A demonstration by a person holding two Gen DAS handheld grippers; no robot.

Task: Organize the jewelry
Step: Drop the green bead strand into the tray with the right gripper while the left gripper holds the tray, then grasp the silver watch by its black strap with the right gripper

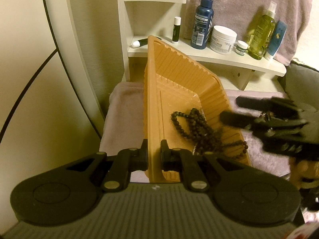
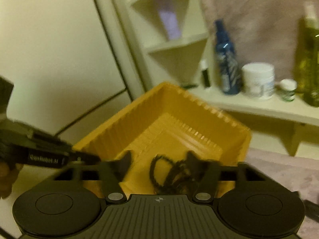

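Note:
An orange ribbed plastic tray (image 1: pixel 179 75) is tilted up on a pink towel. My left gripper (image 1: pixel 154 155) is shut on the tray's near left wall. Dark beaded necklaces (image 1: pixel 197 127) lie bunched in the tray's low corner. My right gripper (image 1: pixel 231 109) shows in the left wrist view at the tray's right side, fingers apart. In the right wrist view the right gripper (image 2: pixel 159 159) is open over the tray (image 2: pixel 199 107), with the beads (image 2: pixel 171 175) just below and between its fingers. The left gripper's body enters that view at the left.
A white shelf (image 1: pixel 219 57) behind the tray holds a blue bottle (image 1: pixel 202 22), a white cream jar (image 1: pixel 223 39), a small jar, a yellow-green spray bottle (image 1: pixel 261 33), a blue tube and lip balm sticks. A pink towel (image 1: pixel 123 119) covers the surface. A cream wall panel is at left.

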